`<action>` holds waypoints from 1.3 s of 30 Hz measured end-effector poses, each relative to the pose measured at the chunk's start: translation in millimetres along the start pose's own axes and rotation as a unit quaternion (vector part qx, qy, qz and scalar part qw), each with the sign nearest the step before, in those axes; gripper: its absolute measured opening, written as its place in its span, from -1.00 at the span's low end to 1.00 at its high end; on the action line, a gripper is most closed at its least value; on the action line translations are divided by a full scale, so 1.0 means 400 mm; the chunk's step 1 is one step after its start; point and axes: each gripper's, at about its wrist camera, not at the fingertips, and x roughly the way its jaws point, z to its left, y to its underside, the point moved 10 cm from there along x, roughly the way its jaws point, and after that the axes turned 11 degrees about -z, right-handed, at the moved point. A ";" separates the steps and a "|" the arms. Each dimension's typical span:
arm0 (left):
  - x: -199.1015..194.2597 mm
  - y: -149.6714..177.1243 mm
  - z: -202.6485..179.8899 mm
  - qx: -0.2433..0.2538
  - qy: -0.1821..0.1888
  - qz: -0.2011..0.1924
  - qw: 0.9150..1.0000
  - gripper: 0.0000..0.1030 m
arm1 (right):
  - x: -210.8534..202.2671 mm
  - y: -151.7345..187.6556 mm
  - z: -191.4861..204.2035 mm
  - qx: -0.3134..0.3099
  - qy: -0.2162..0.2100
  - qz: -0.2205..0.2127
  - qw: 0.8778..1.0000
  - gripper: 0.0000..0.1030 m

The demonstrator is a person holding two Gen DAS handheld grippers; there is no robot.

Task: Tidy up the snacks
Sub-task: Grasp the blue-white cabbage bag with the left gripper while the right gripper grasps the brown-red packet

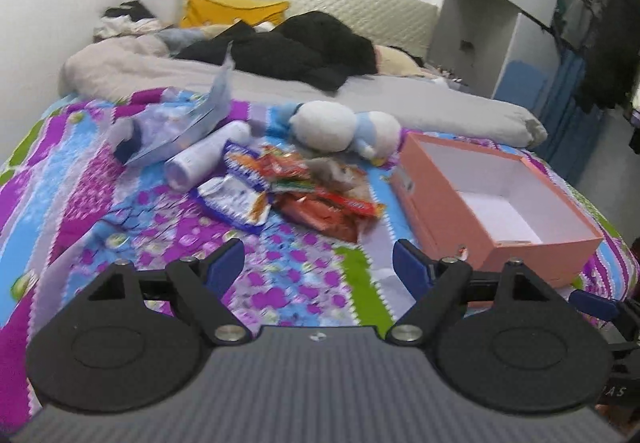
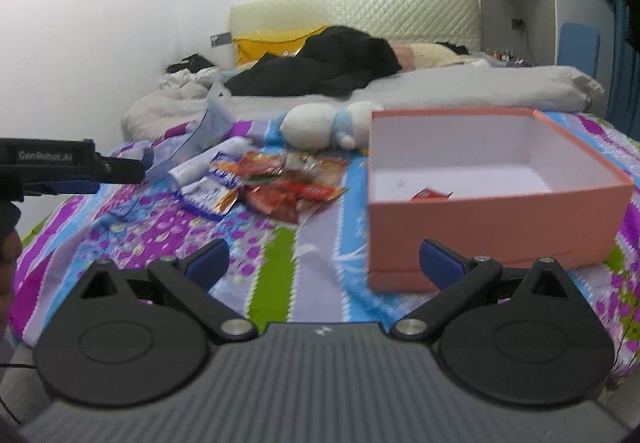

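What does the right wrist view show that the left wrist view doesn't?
Only the right wrist view: a small red packet already lying on the floor of the pink box, and the left gripper's body entering from the left edge. Only the left wrist view: hanging clothes at the far right, and the box floor looking bare of packets, its near part hidden by the wall. Both share: the snack pile on the patterned bedspread, the white plush toy, the white tube, and each view's own gripper with jaws open and empty.

Snack packets (image 1: 288, 187) heaped on bedspread, left of open pink box (image 1: 496, 203); one red packet (image 2: 430, 195) inside.
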 end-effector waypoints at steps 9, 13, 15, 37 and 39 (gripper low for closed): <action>0.029 0.043 0.059 -0.001 -0.025 0.011 1.000 0.79 | 0.022 0.028 0.057 -0.004 -0.033 0.007 0.999 1.00; 0.073 0.057 0.084 0.010 -0.040 0.017 0.999 0.79 | 0.056 0.052 0.086 -0.015 -0.047 0.016 0.999 1.00; 0.095 0.063 0.097 0.010 -0.045 0.020 0.999 0.80 | 0.076 0.056 0.097 -0.019 -0.051 0.016 0.998 1.00; 0.487 0.116 0.308 0.004 -0.088 0.080 0.993 0.80 | 0.448 0.107 0.130 -0.055 -0.069 0.068 0.994 0.84; 0.526 0.114 0.324 -0.004 -0.083 0.077 0.994 0.80 | 0.488 0.108 0.131 -0.058 -0.070 0.068 0.994 0.84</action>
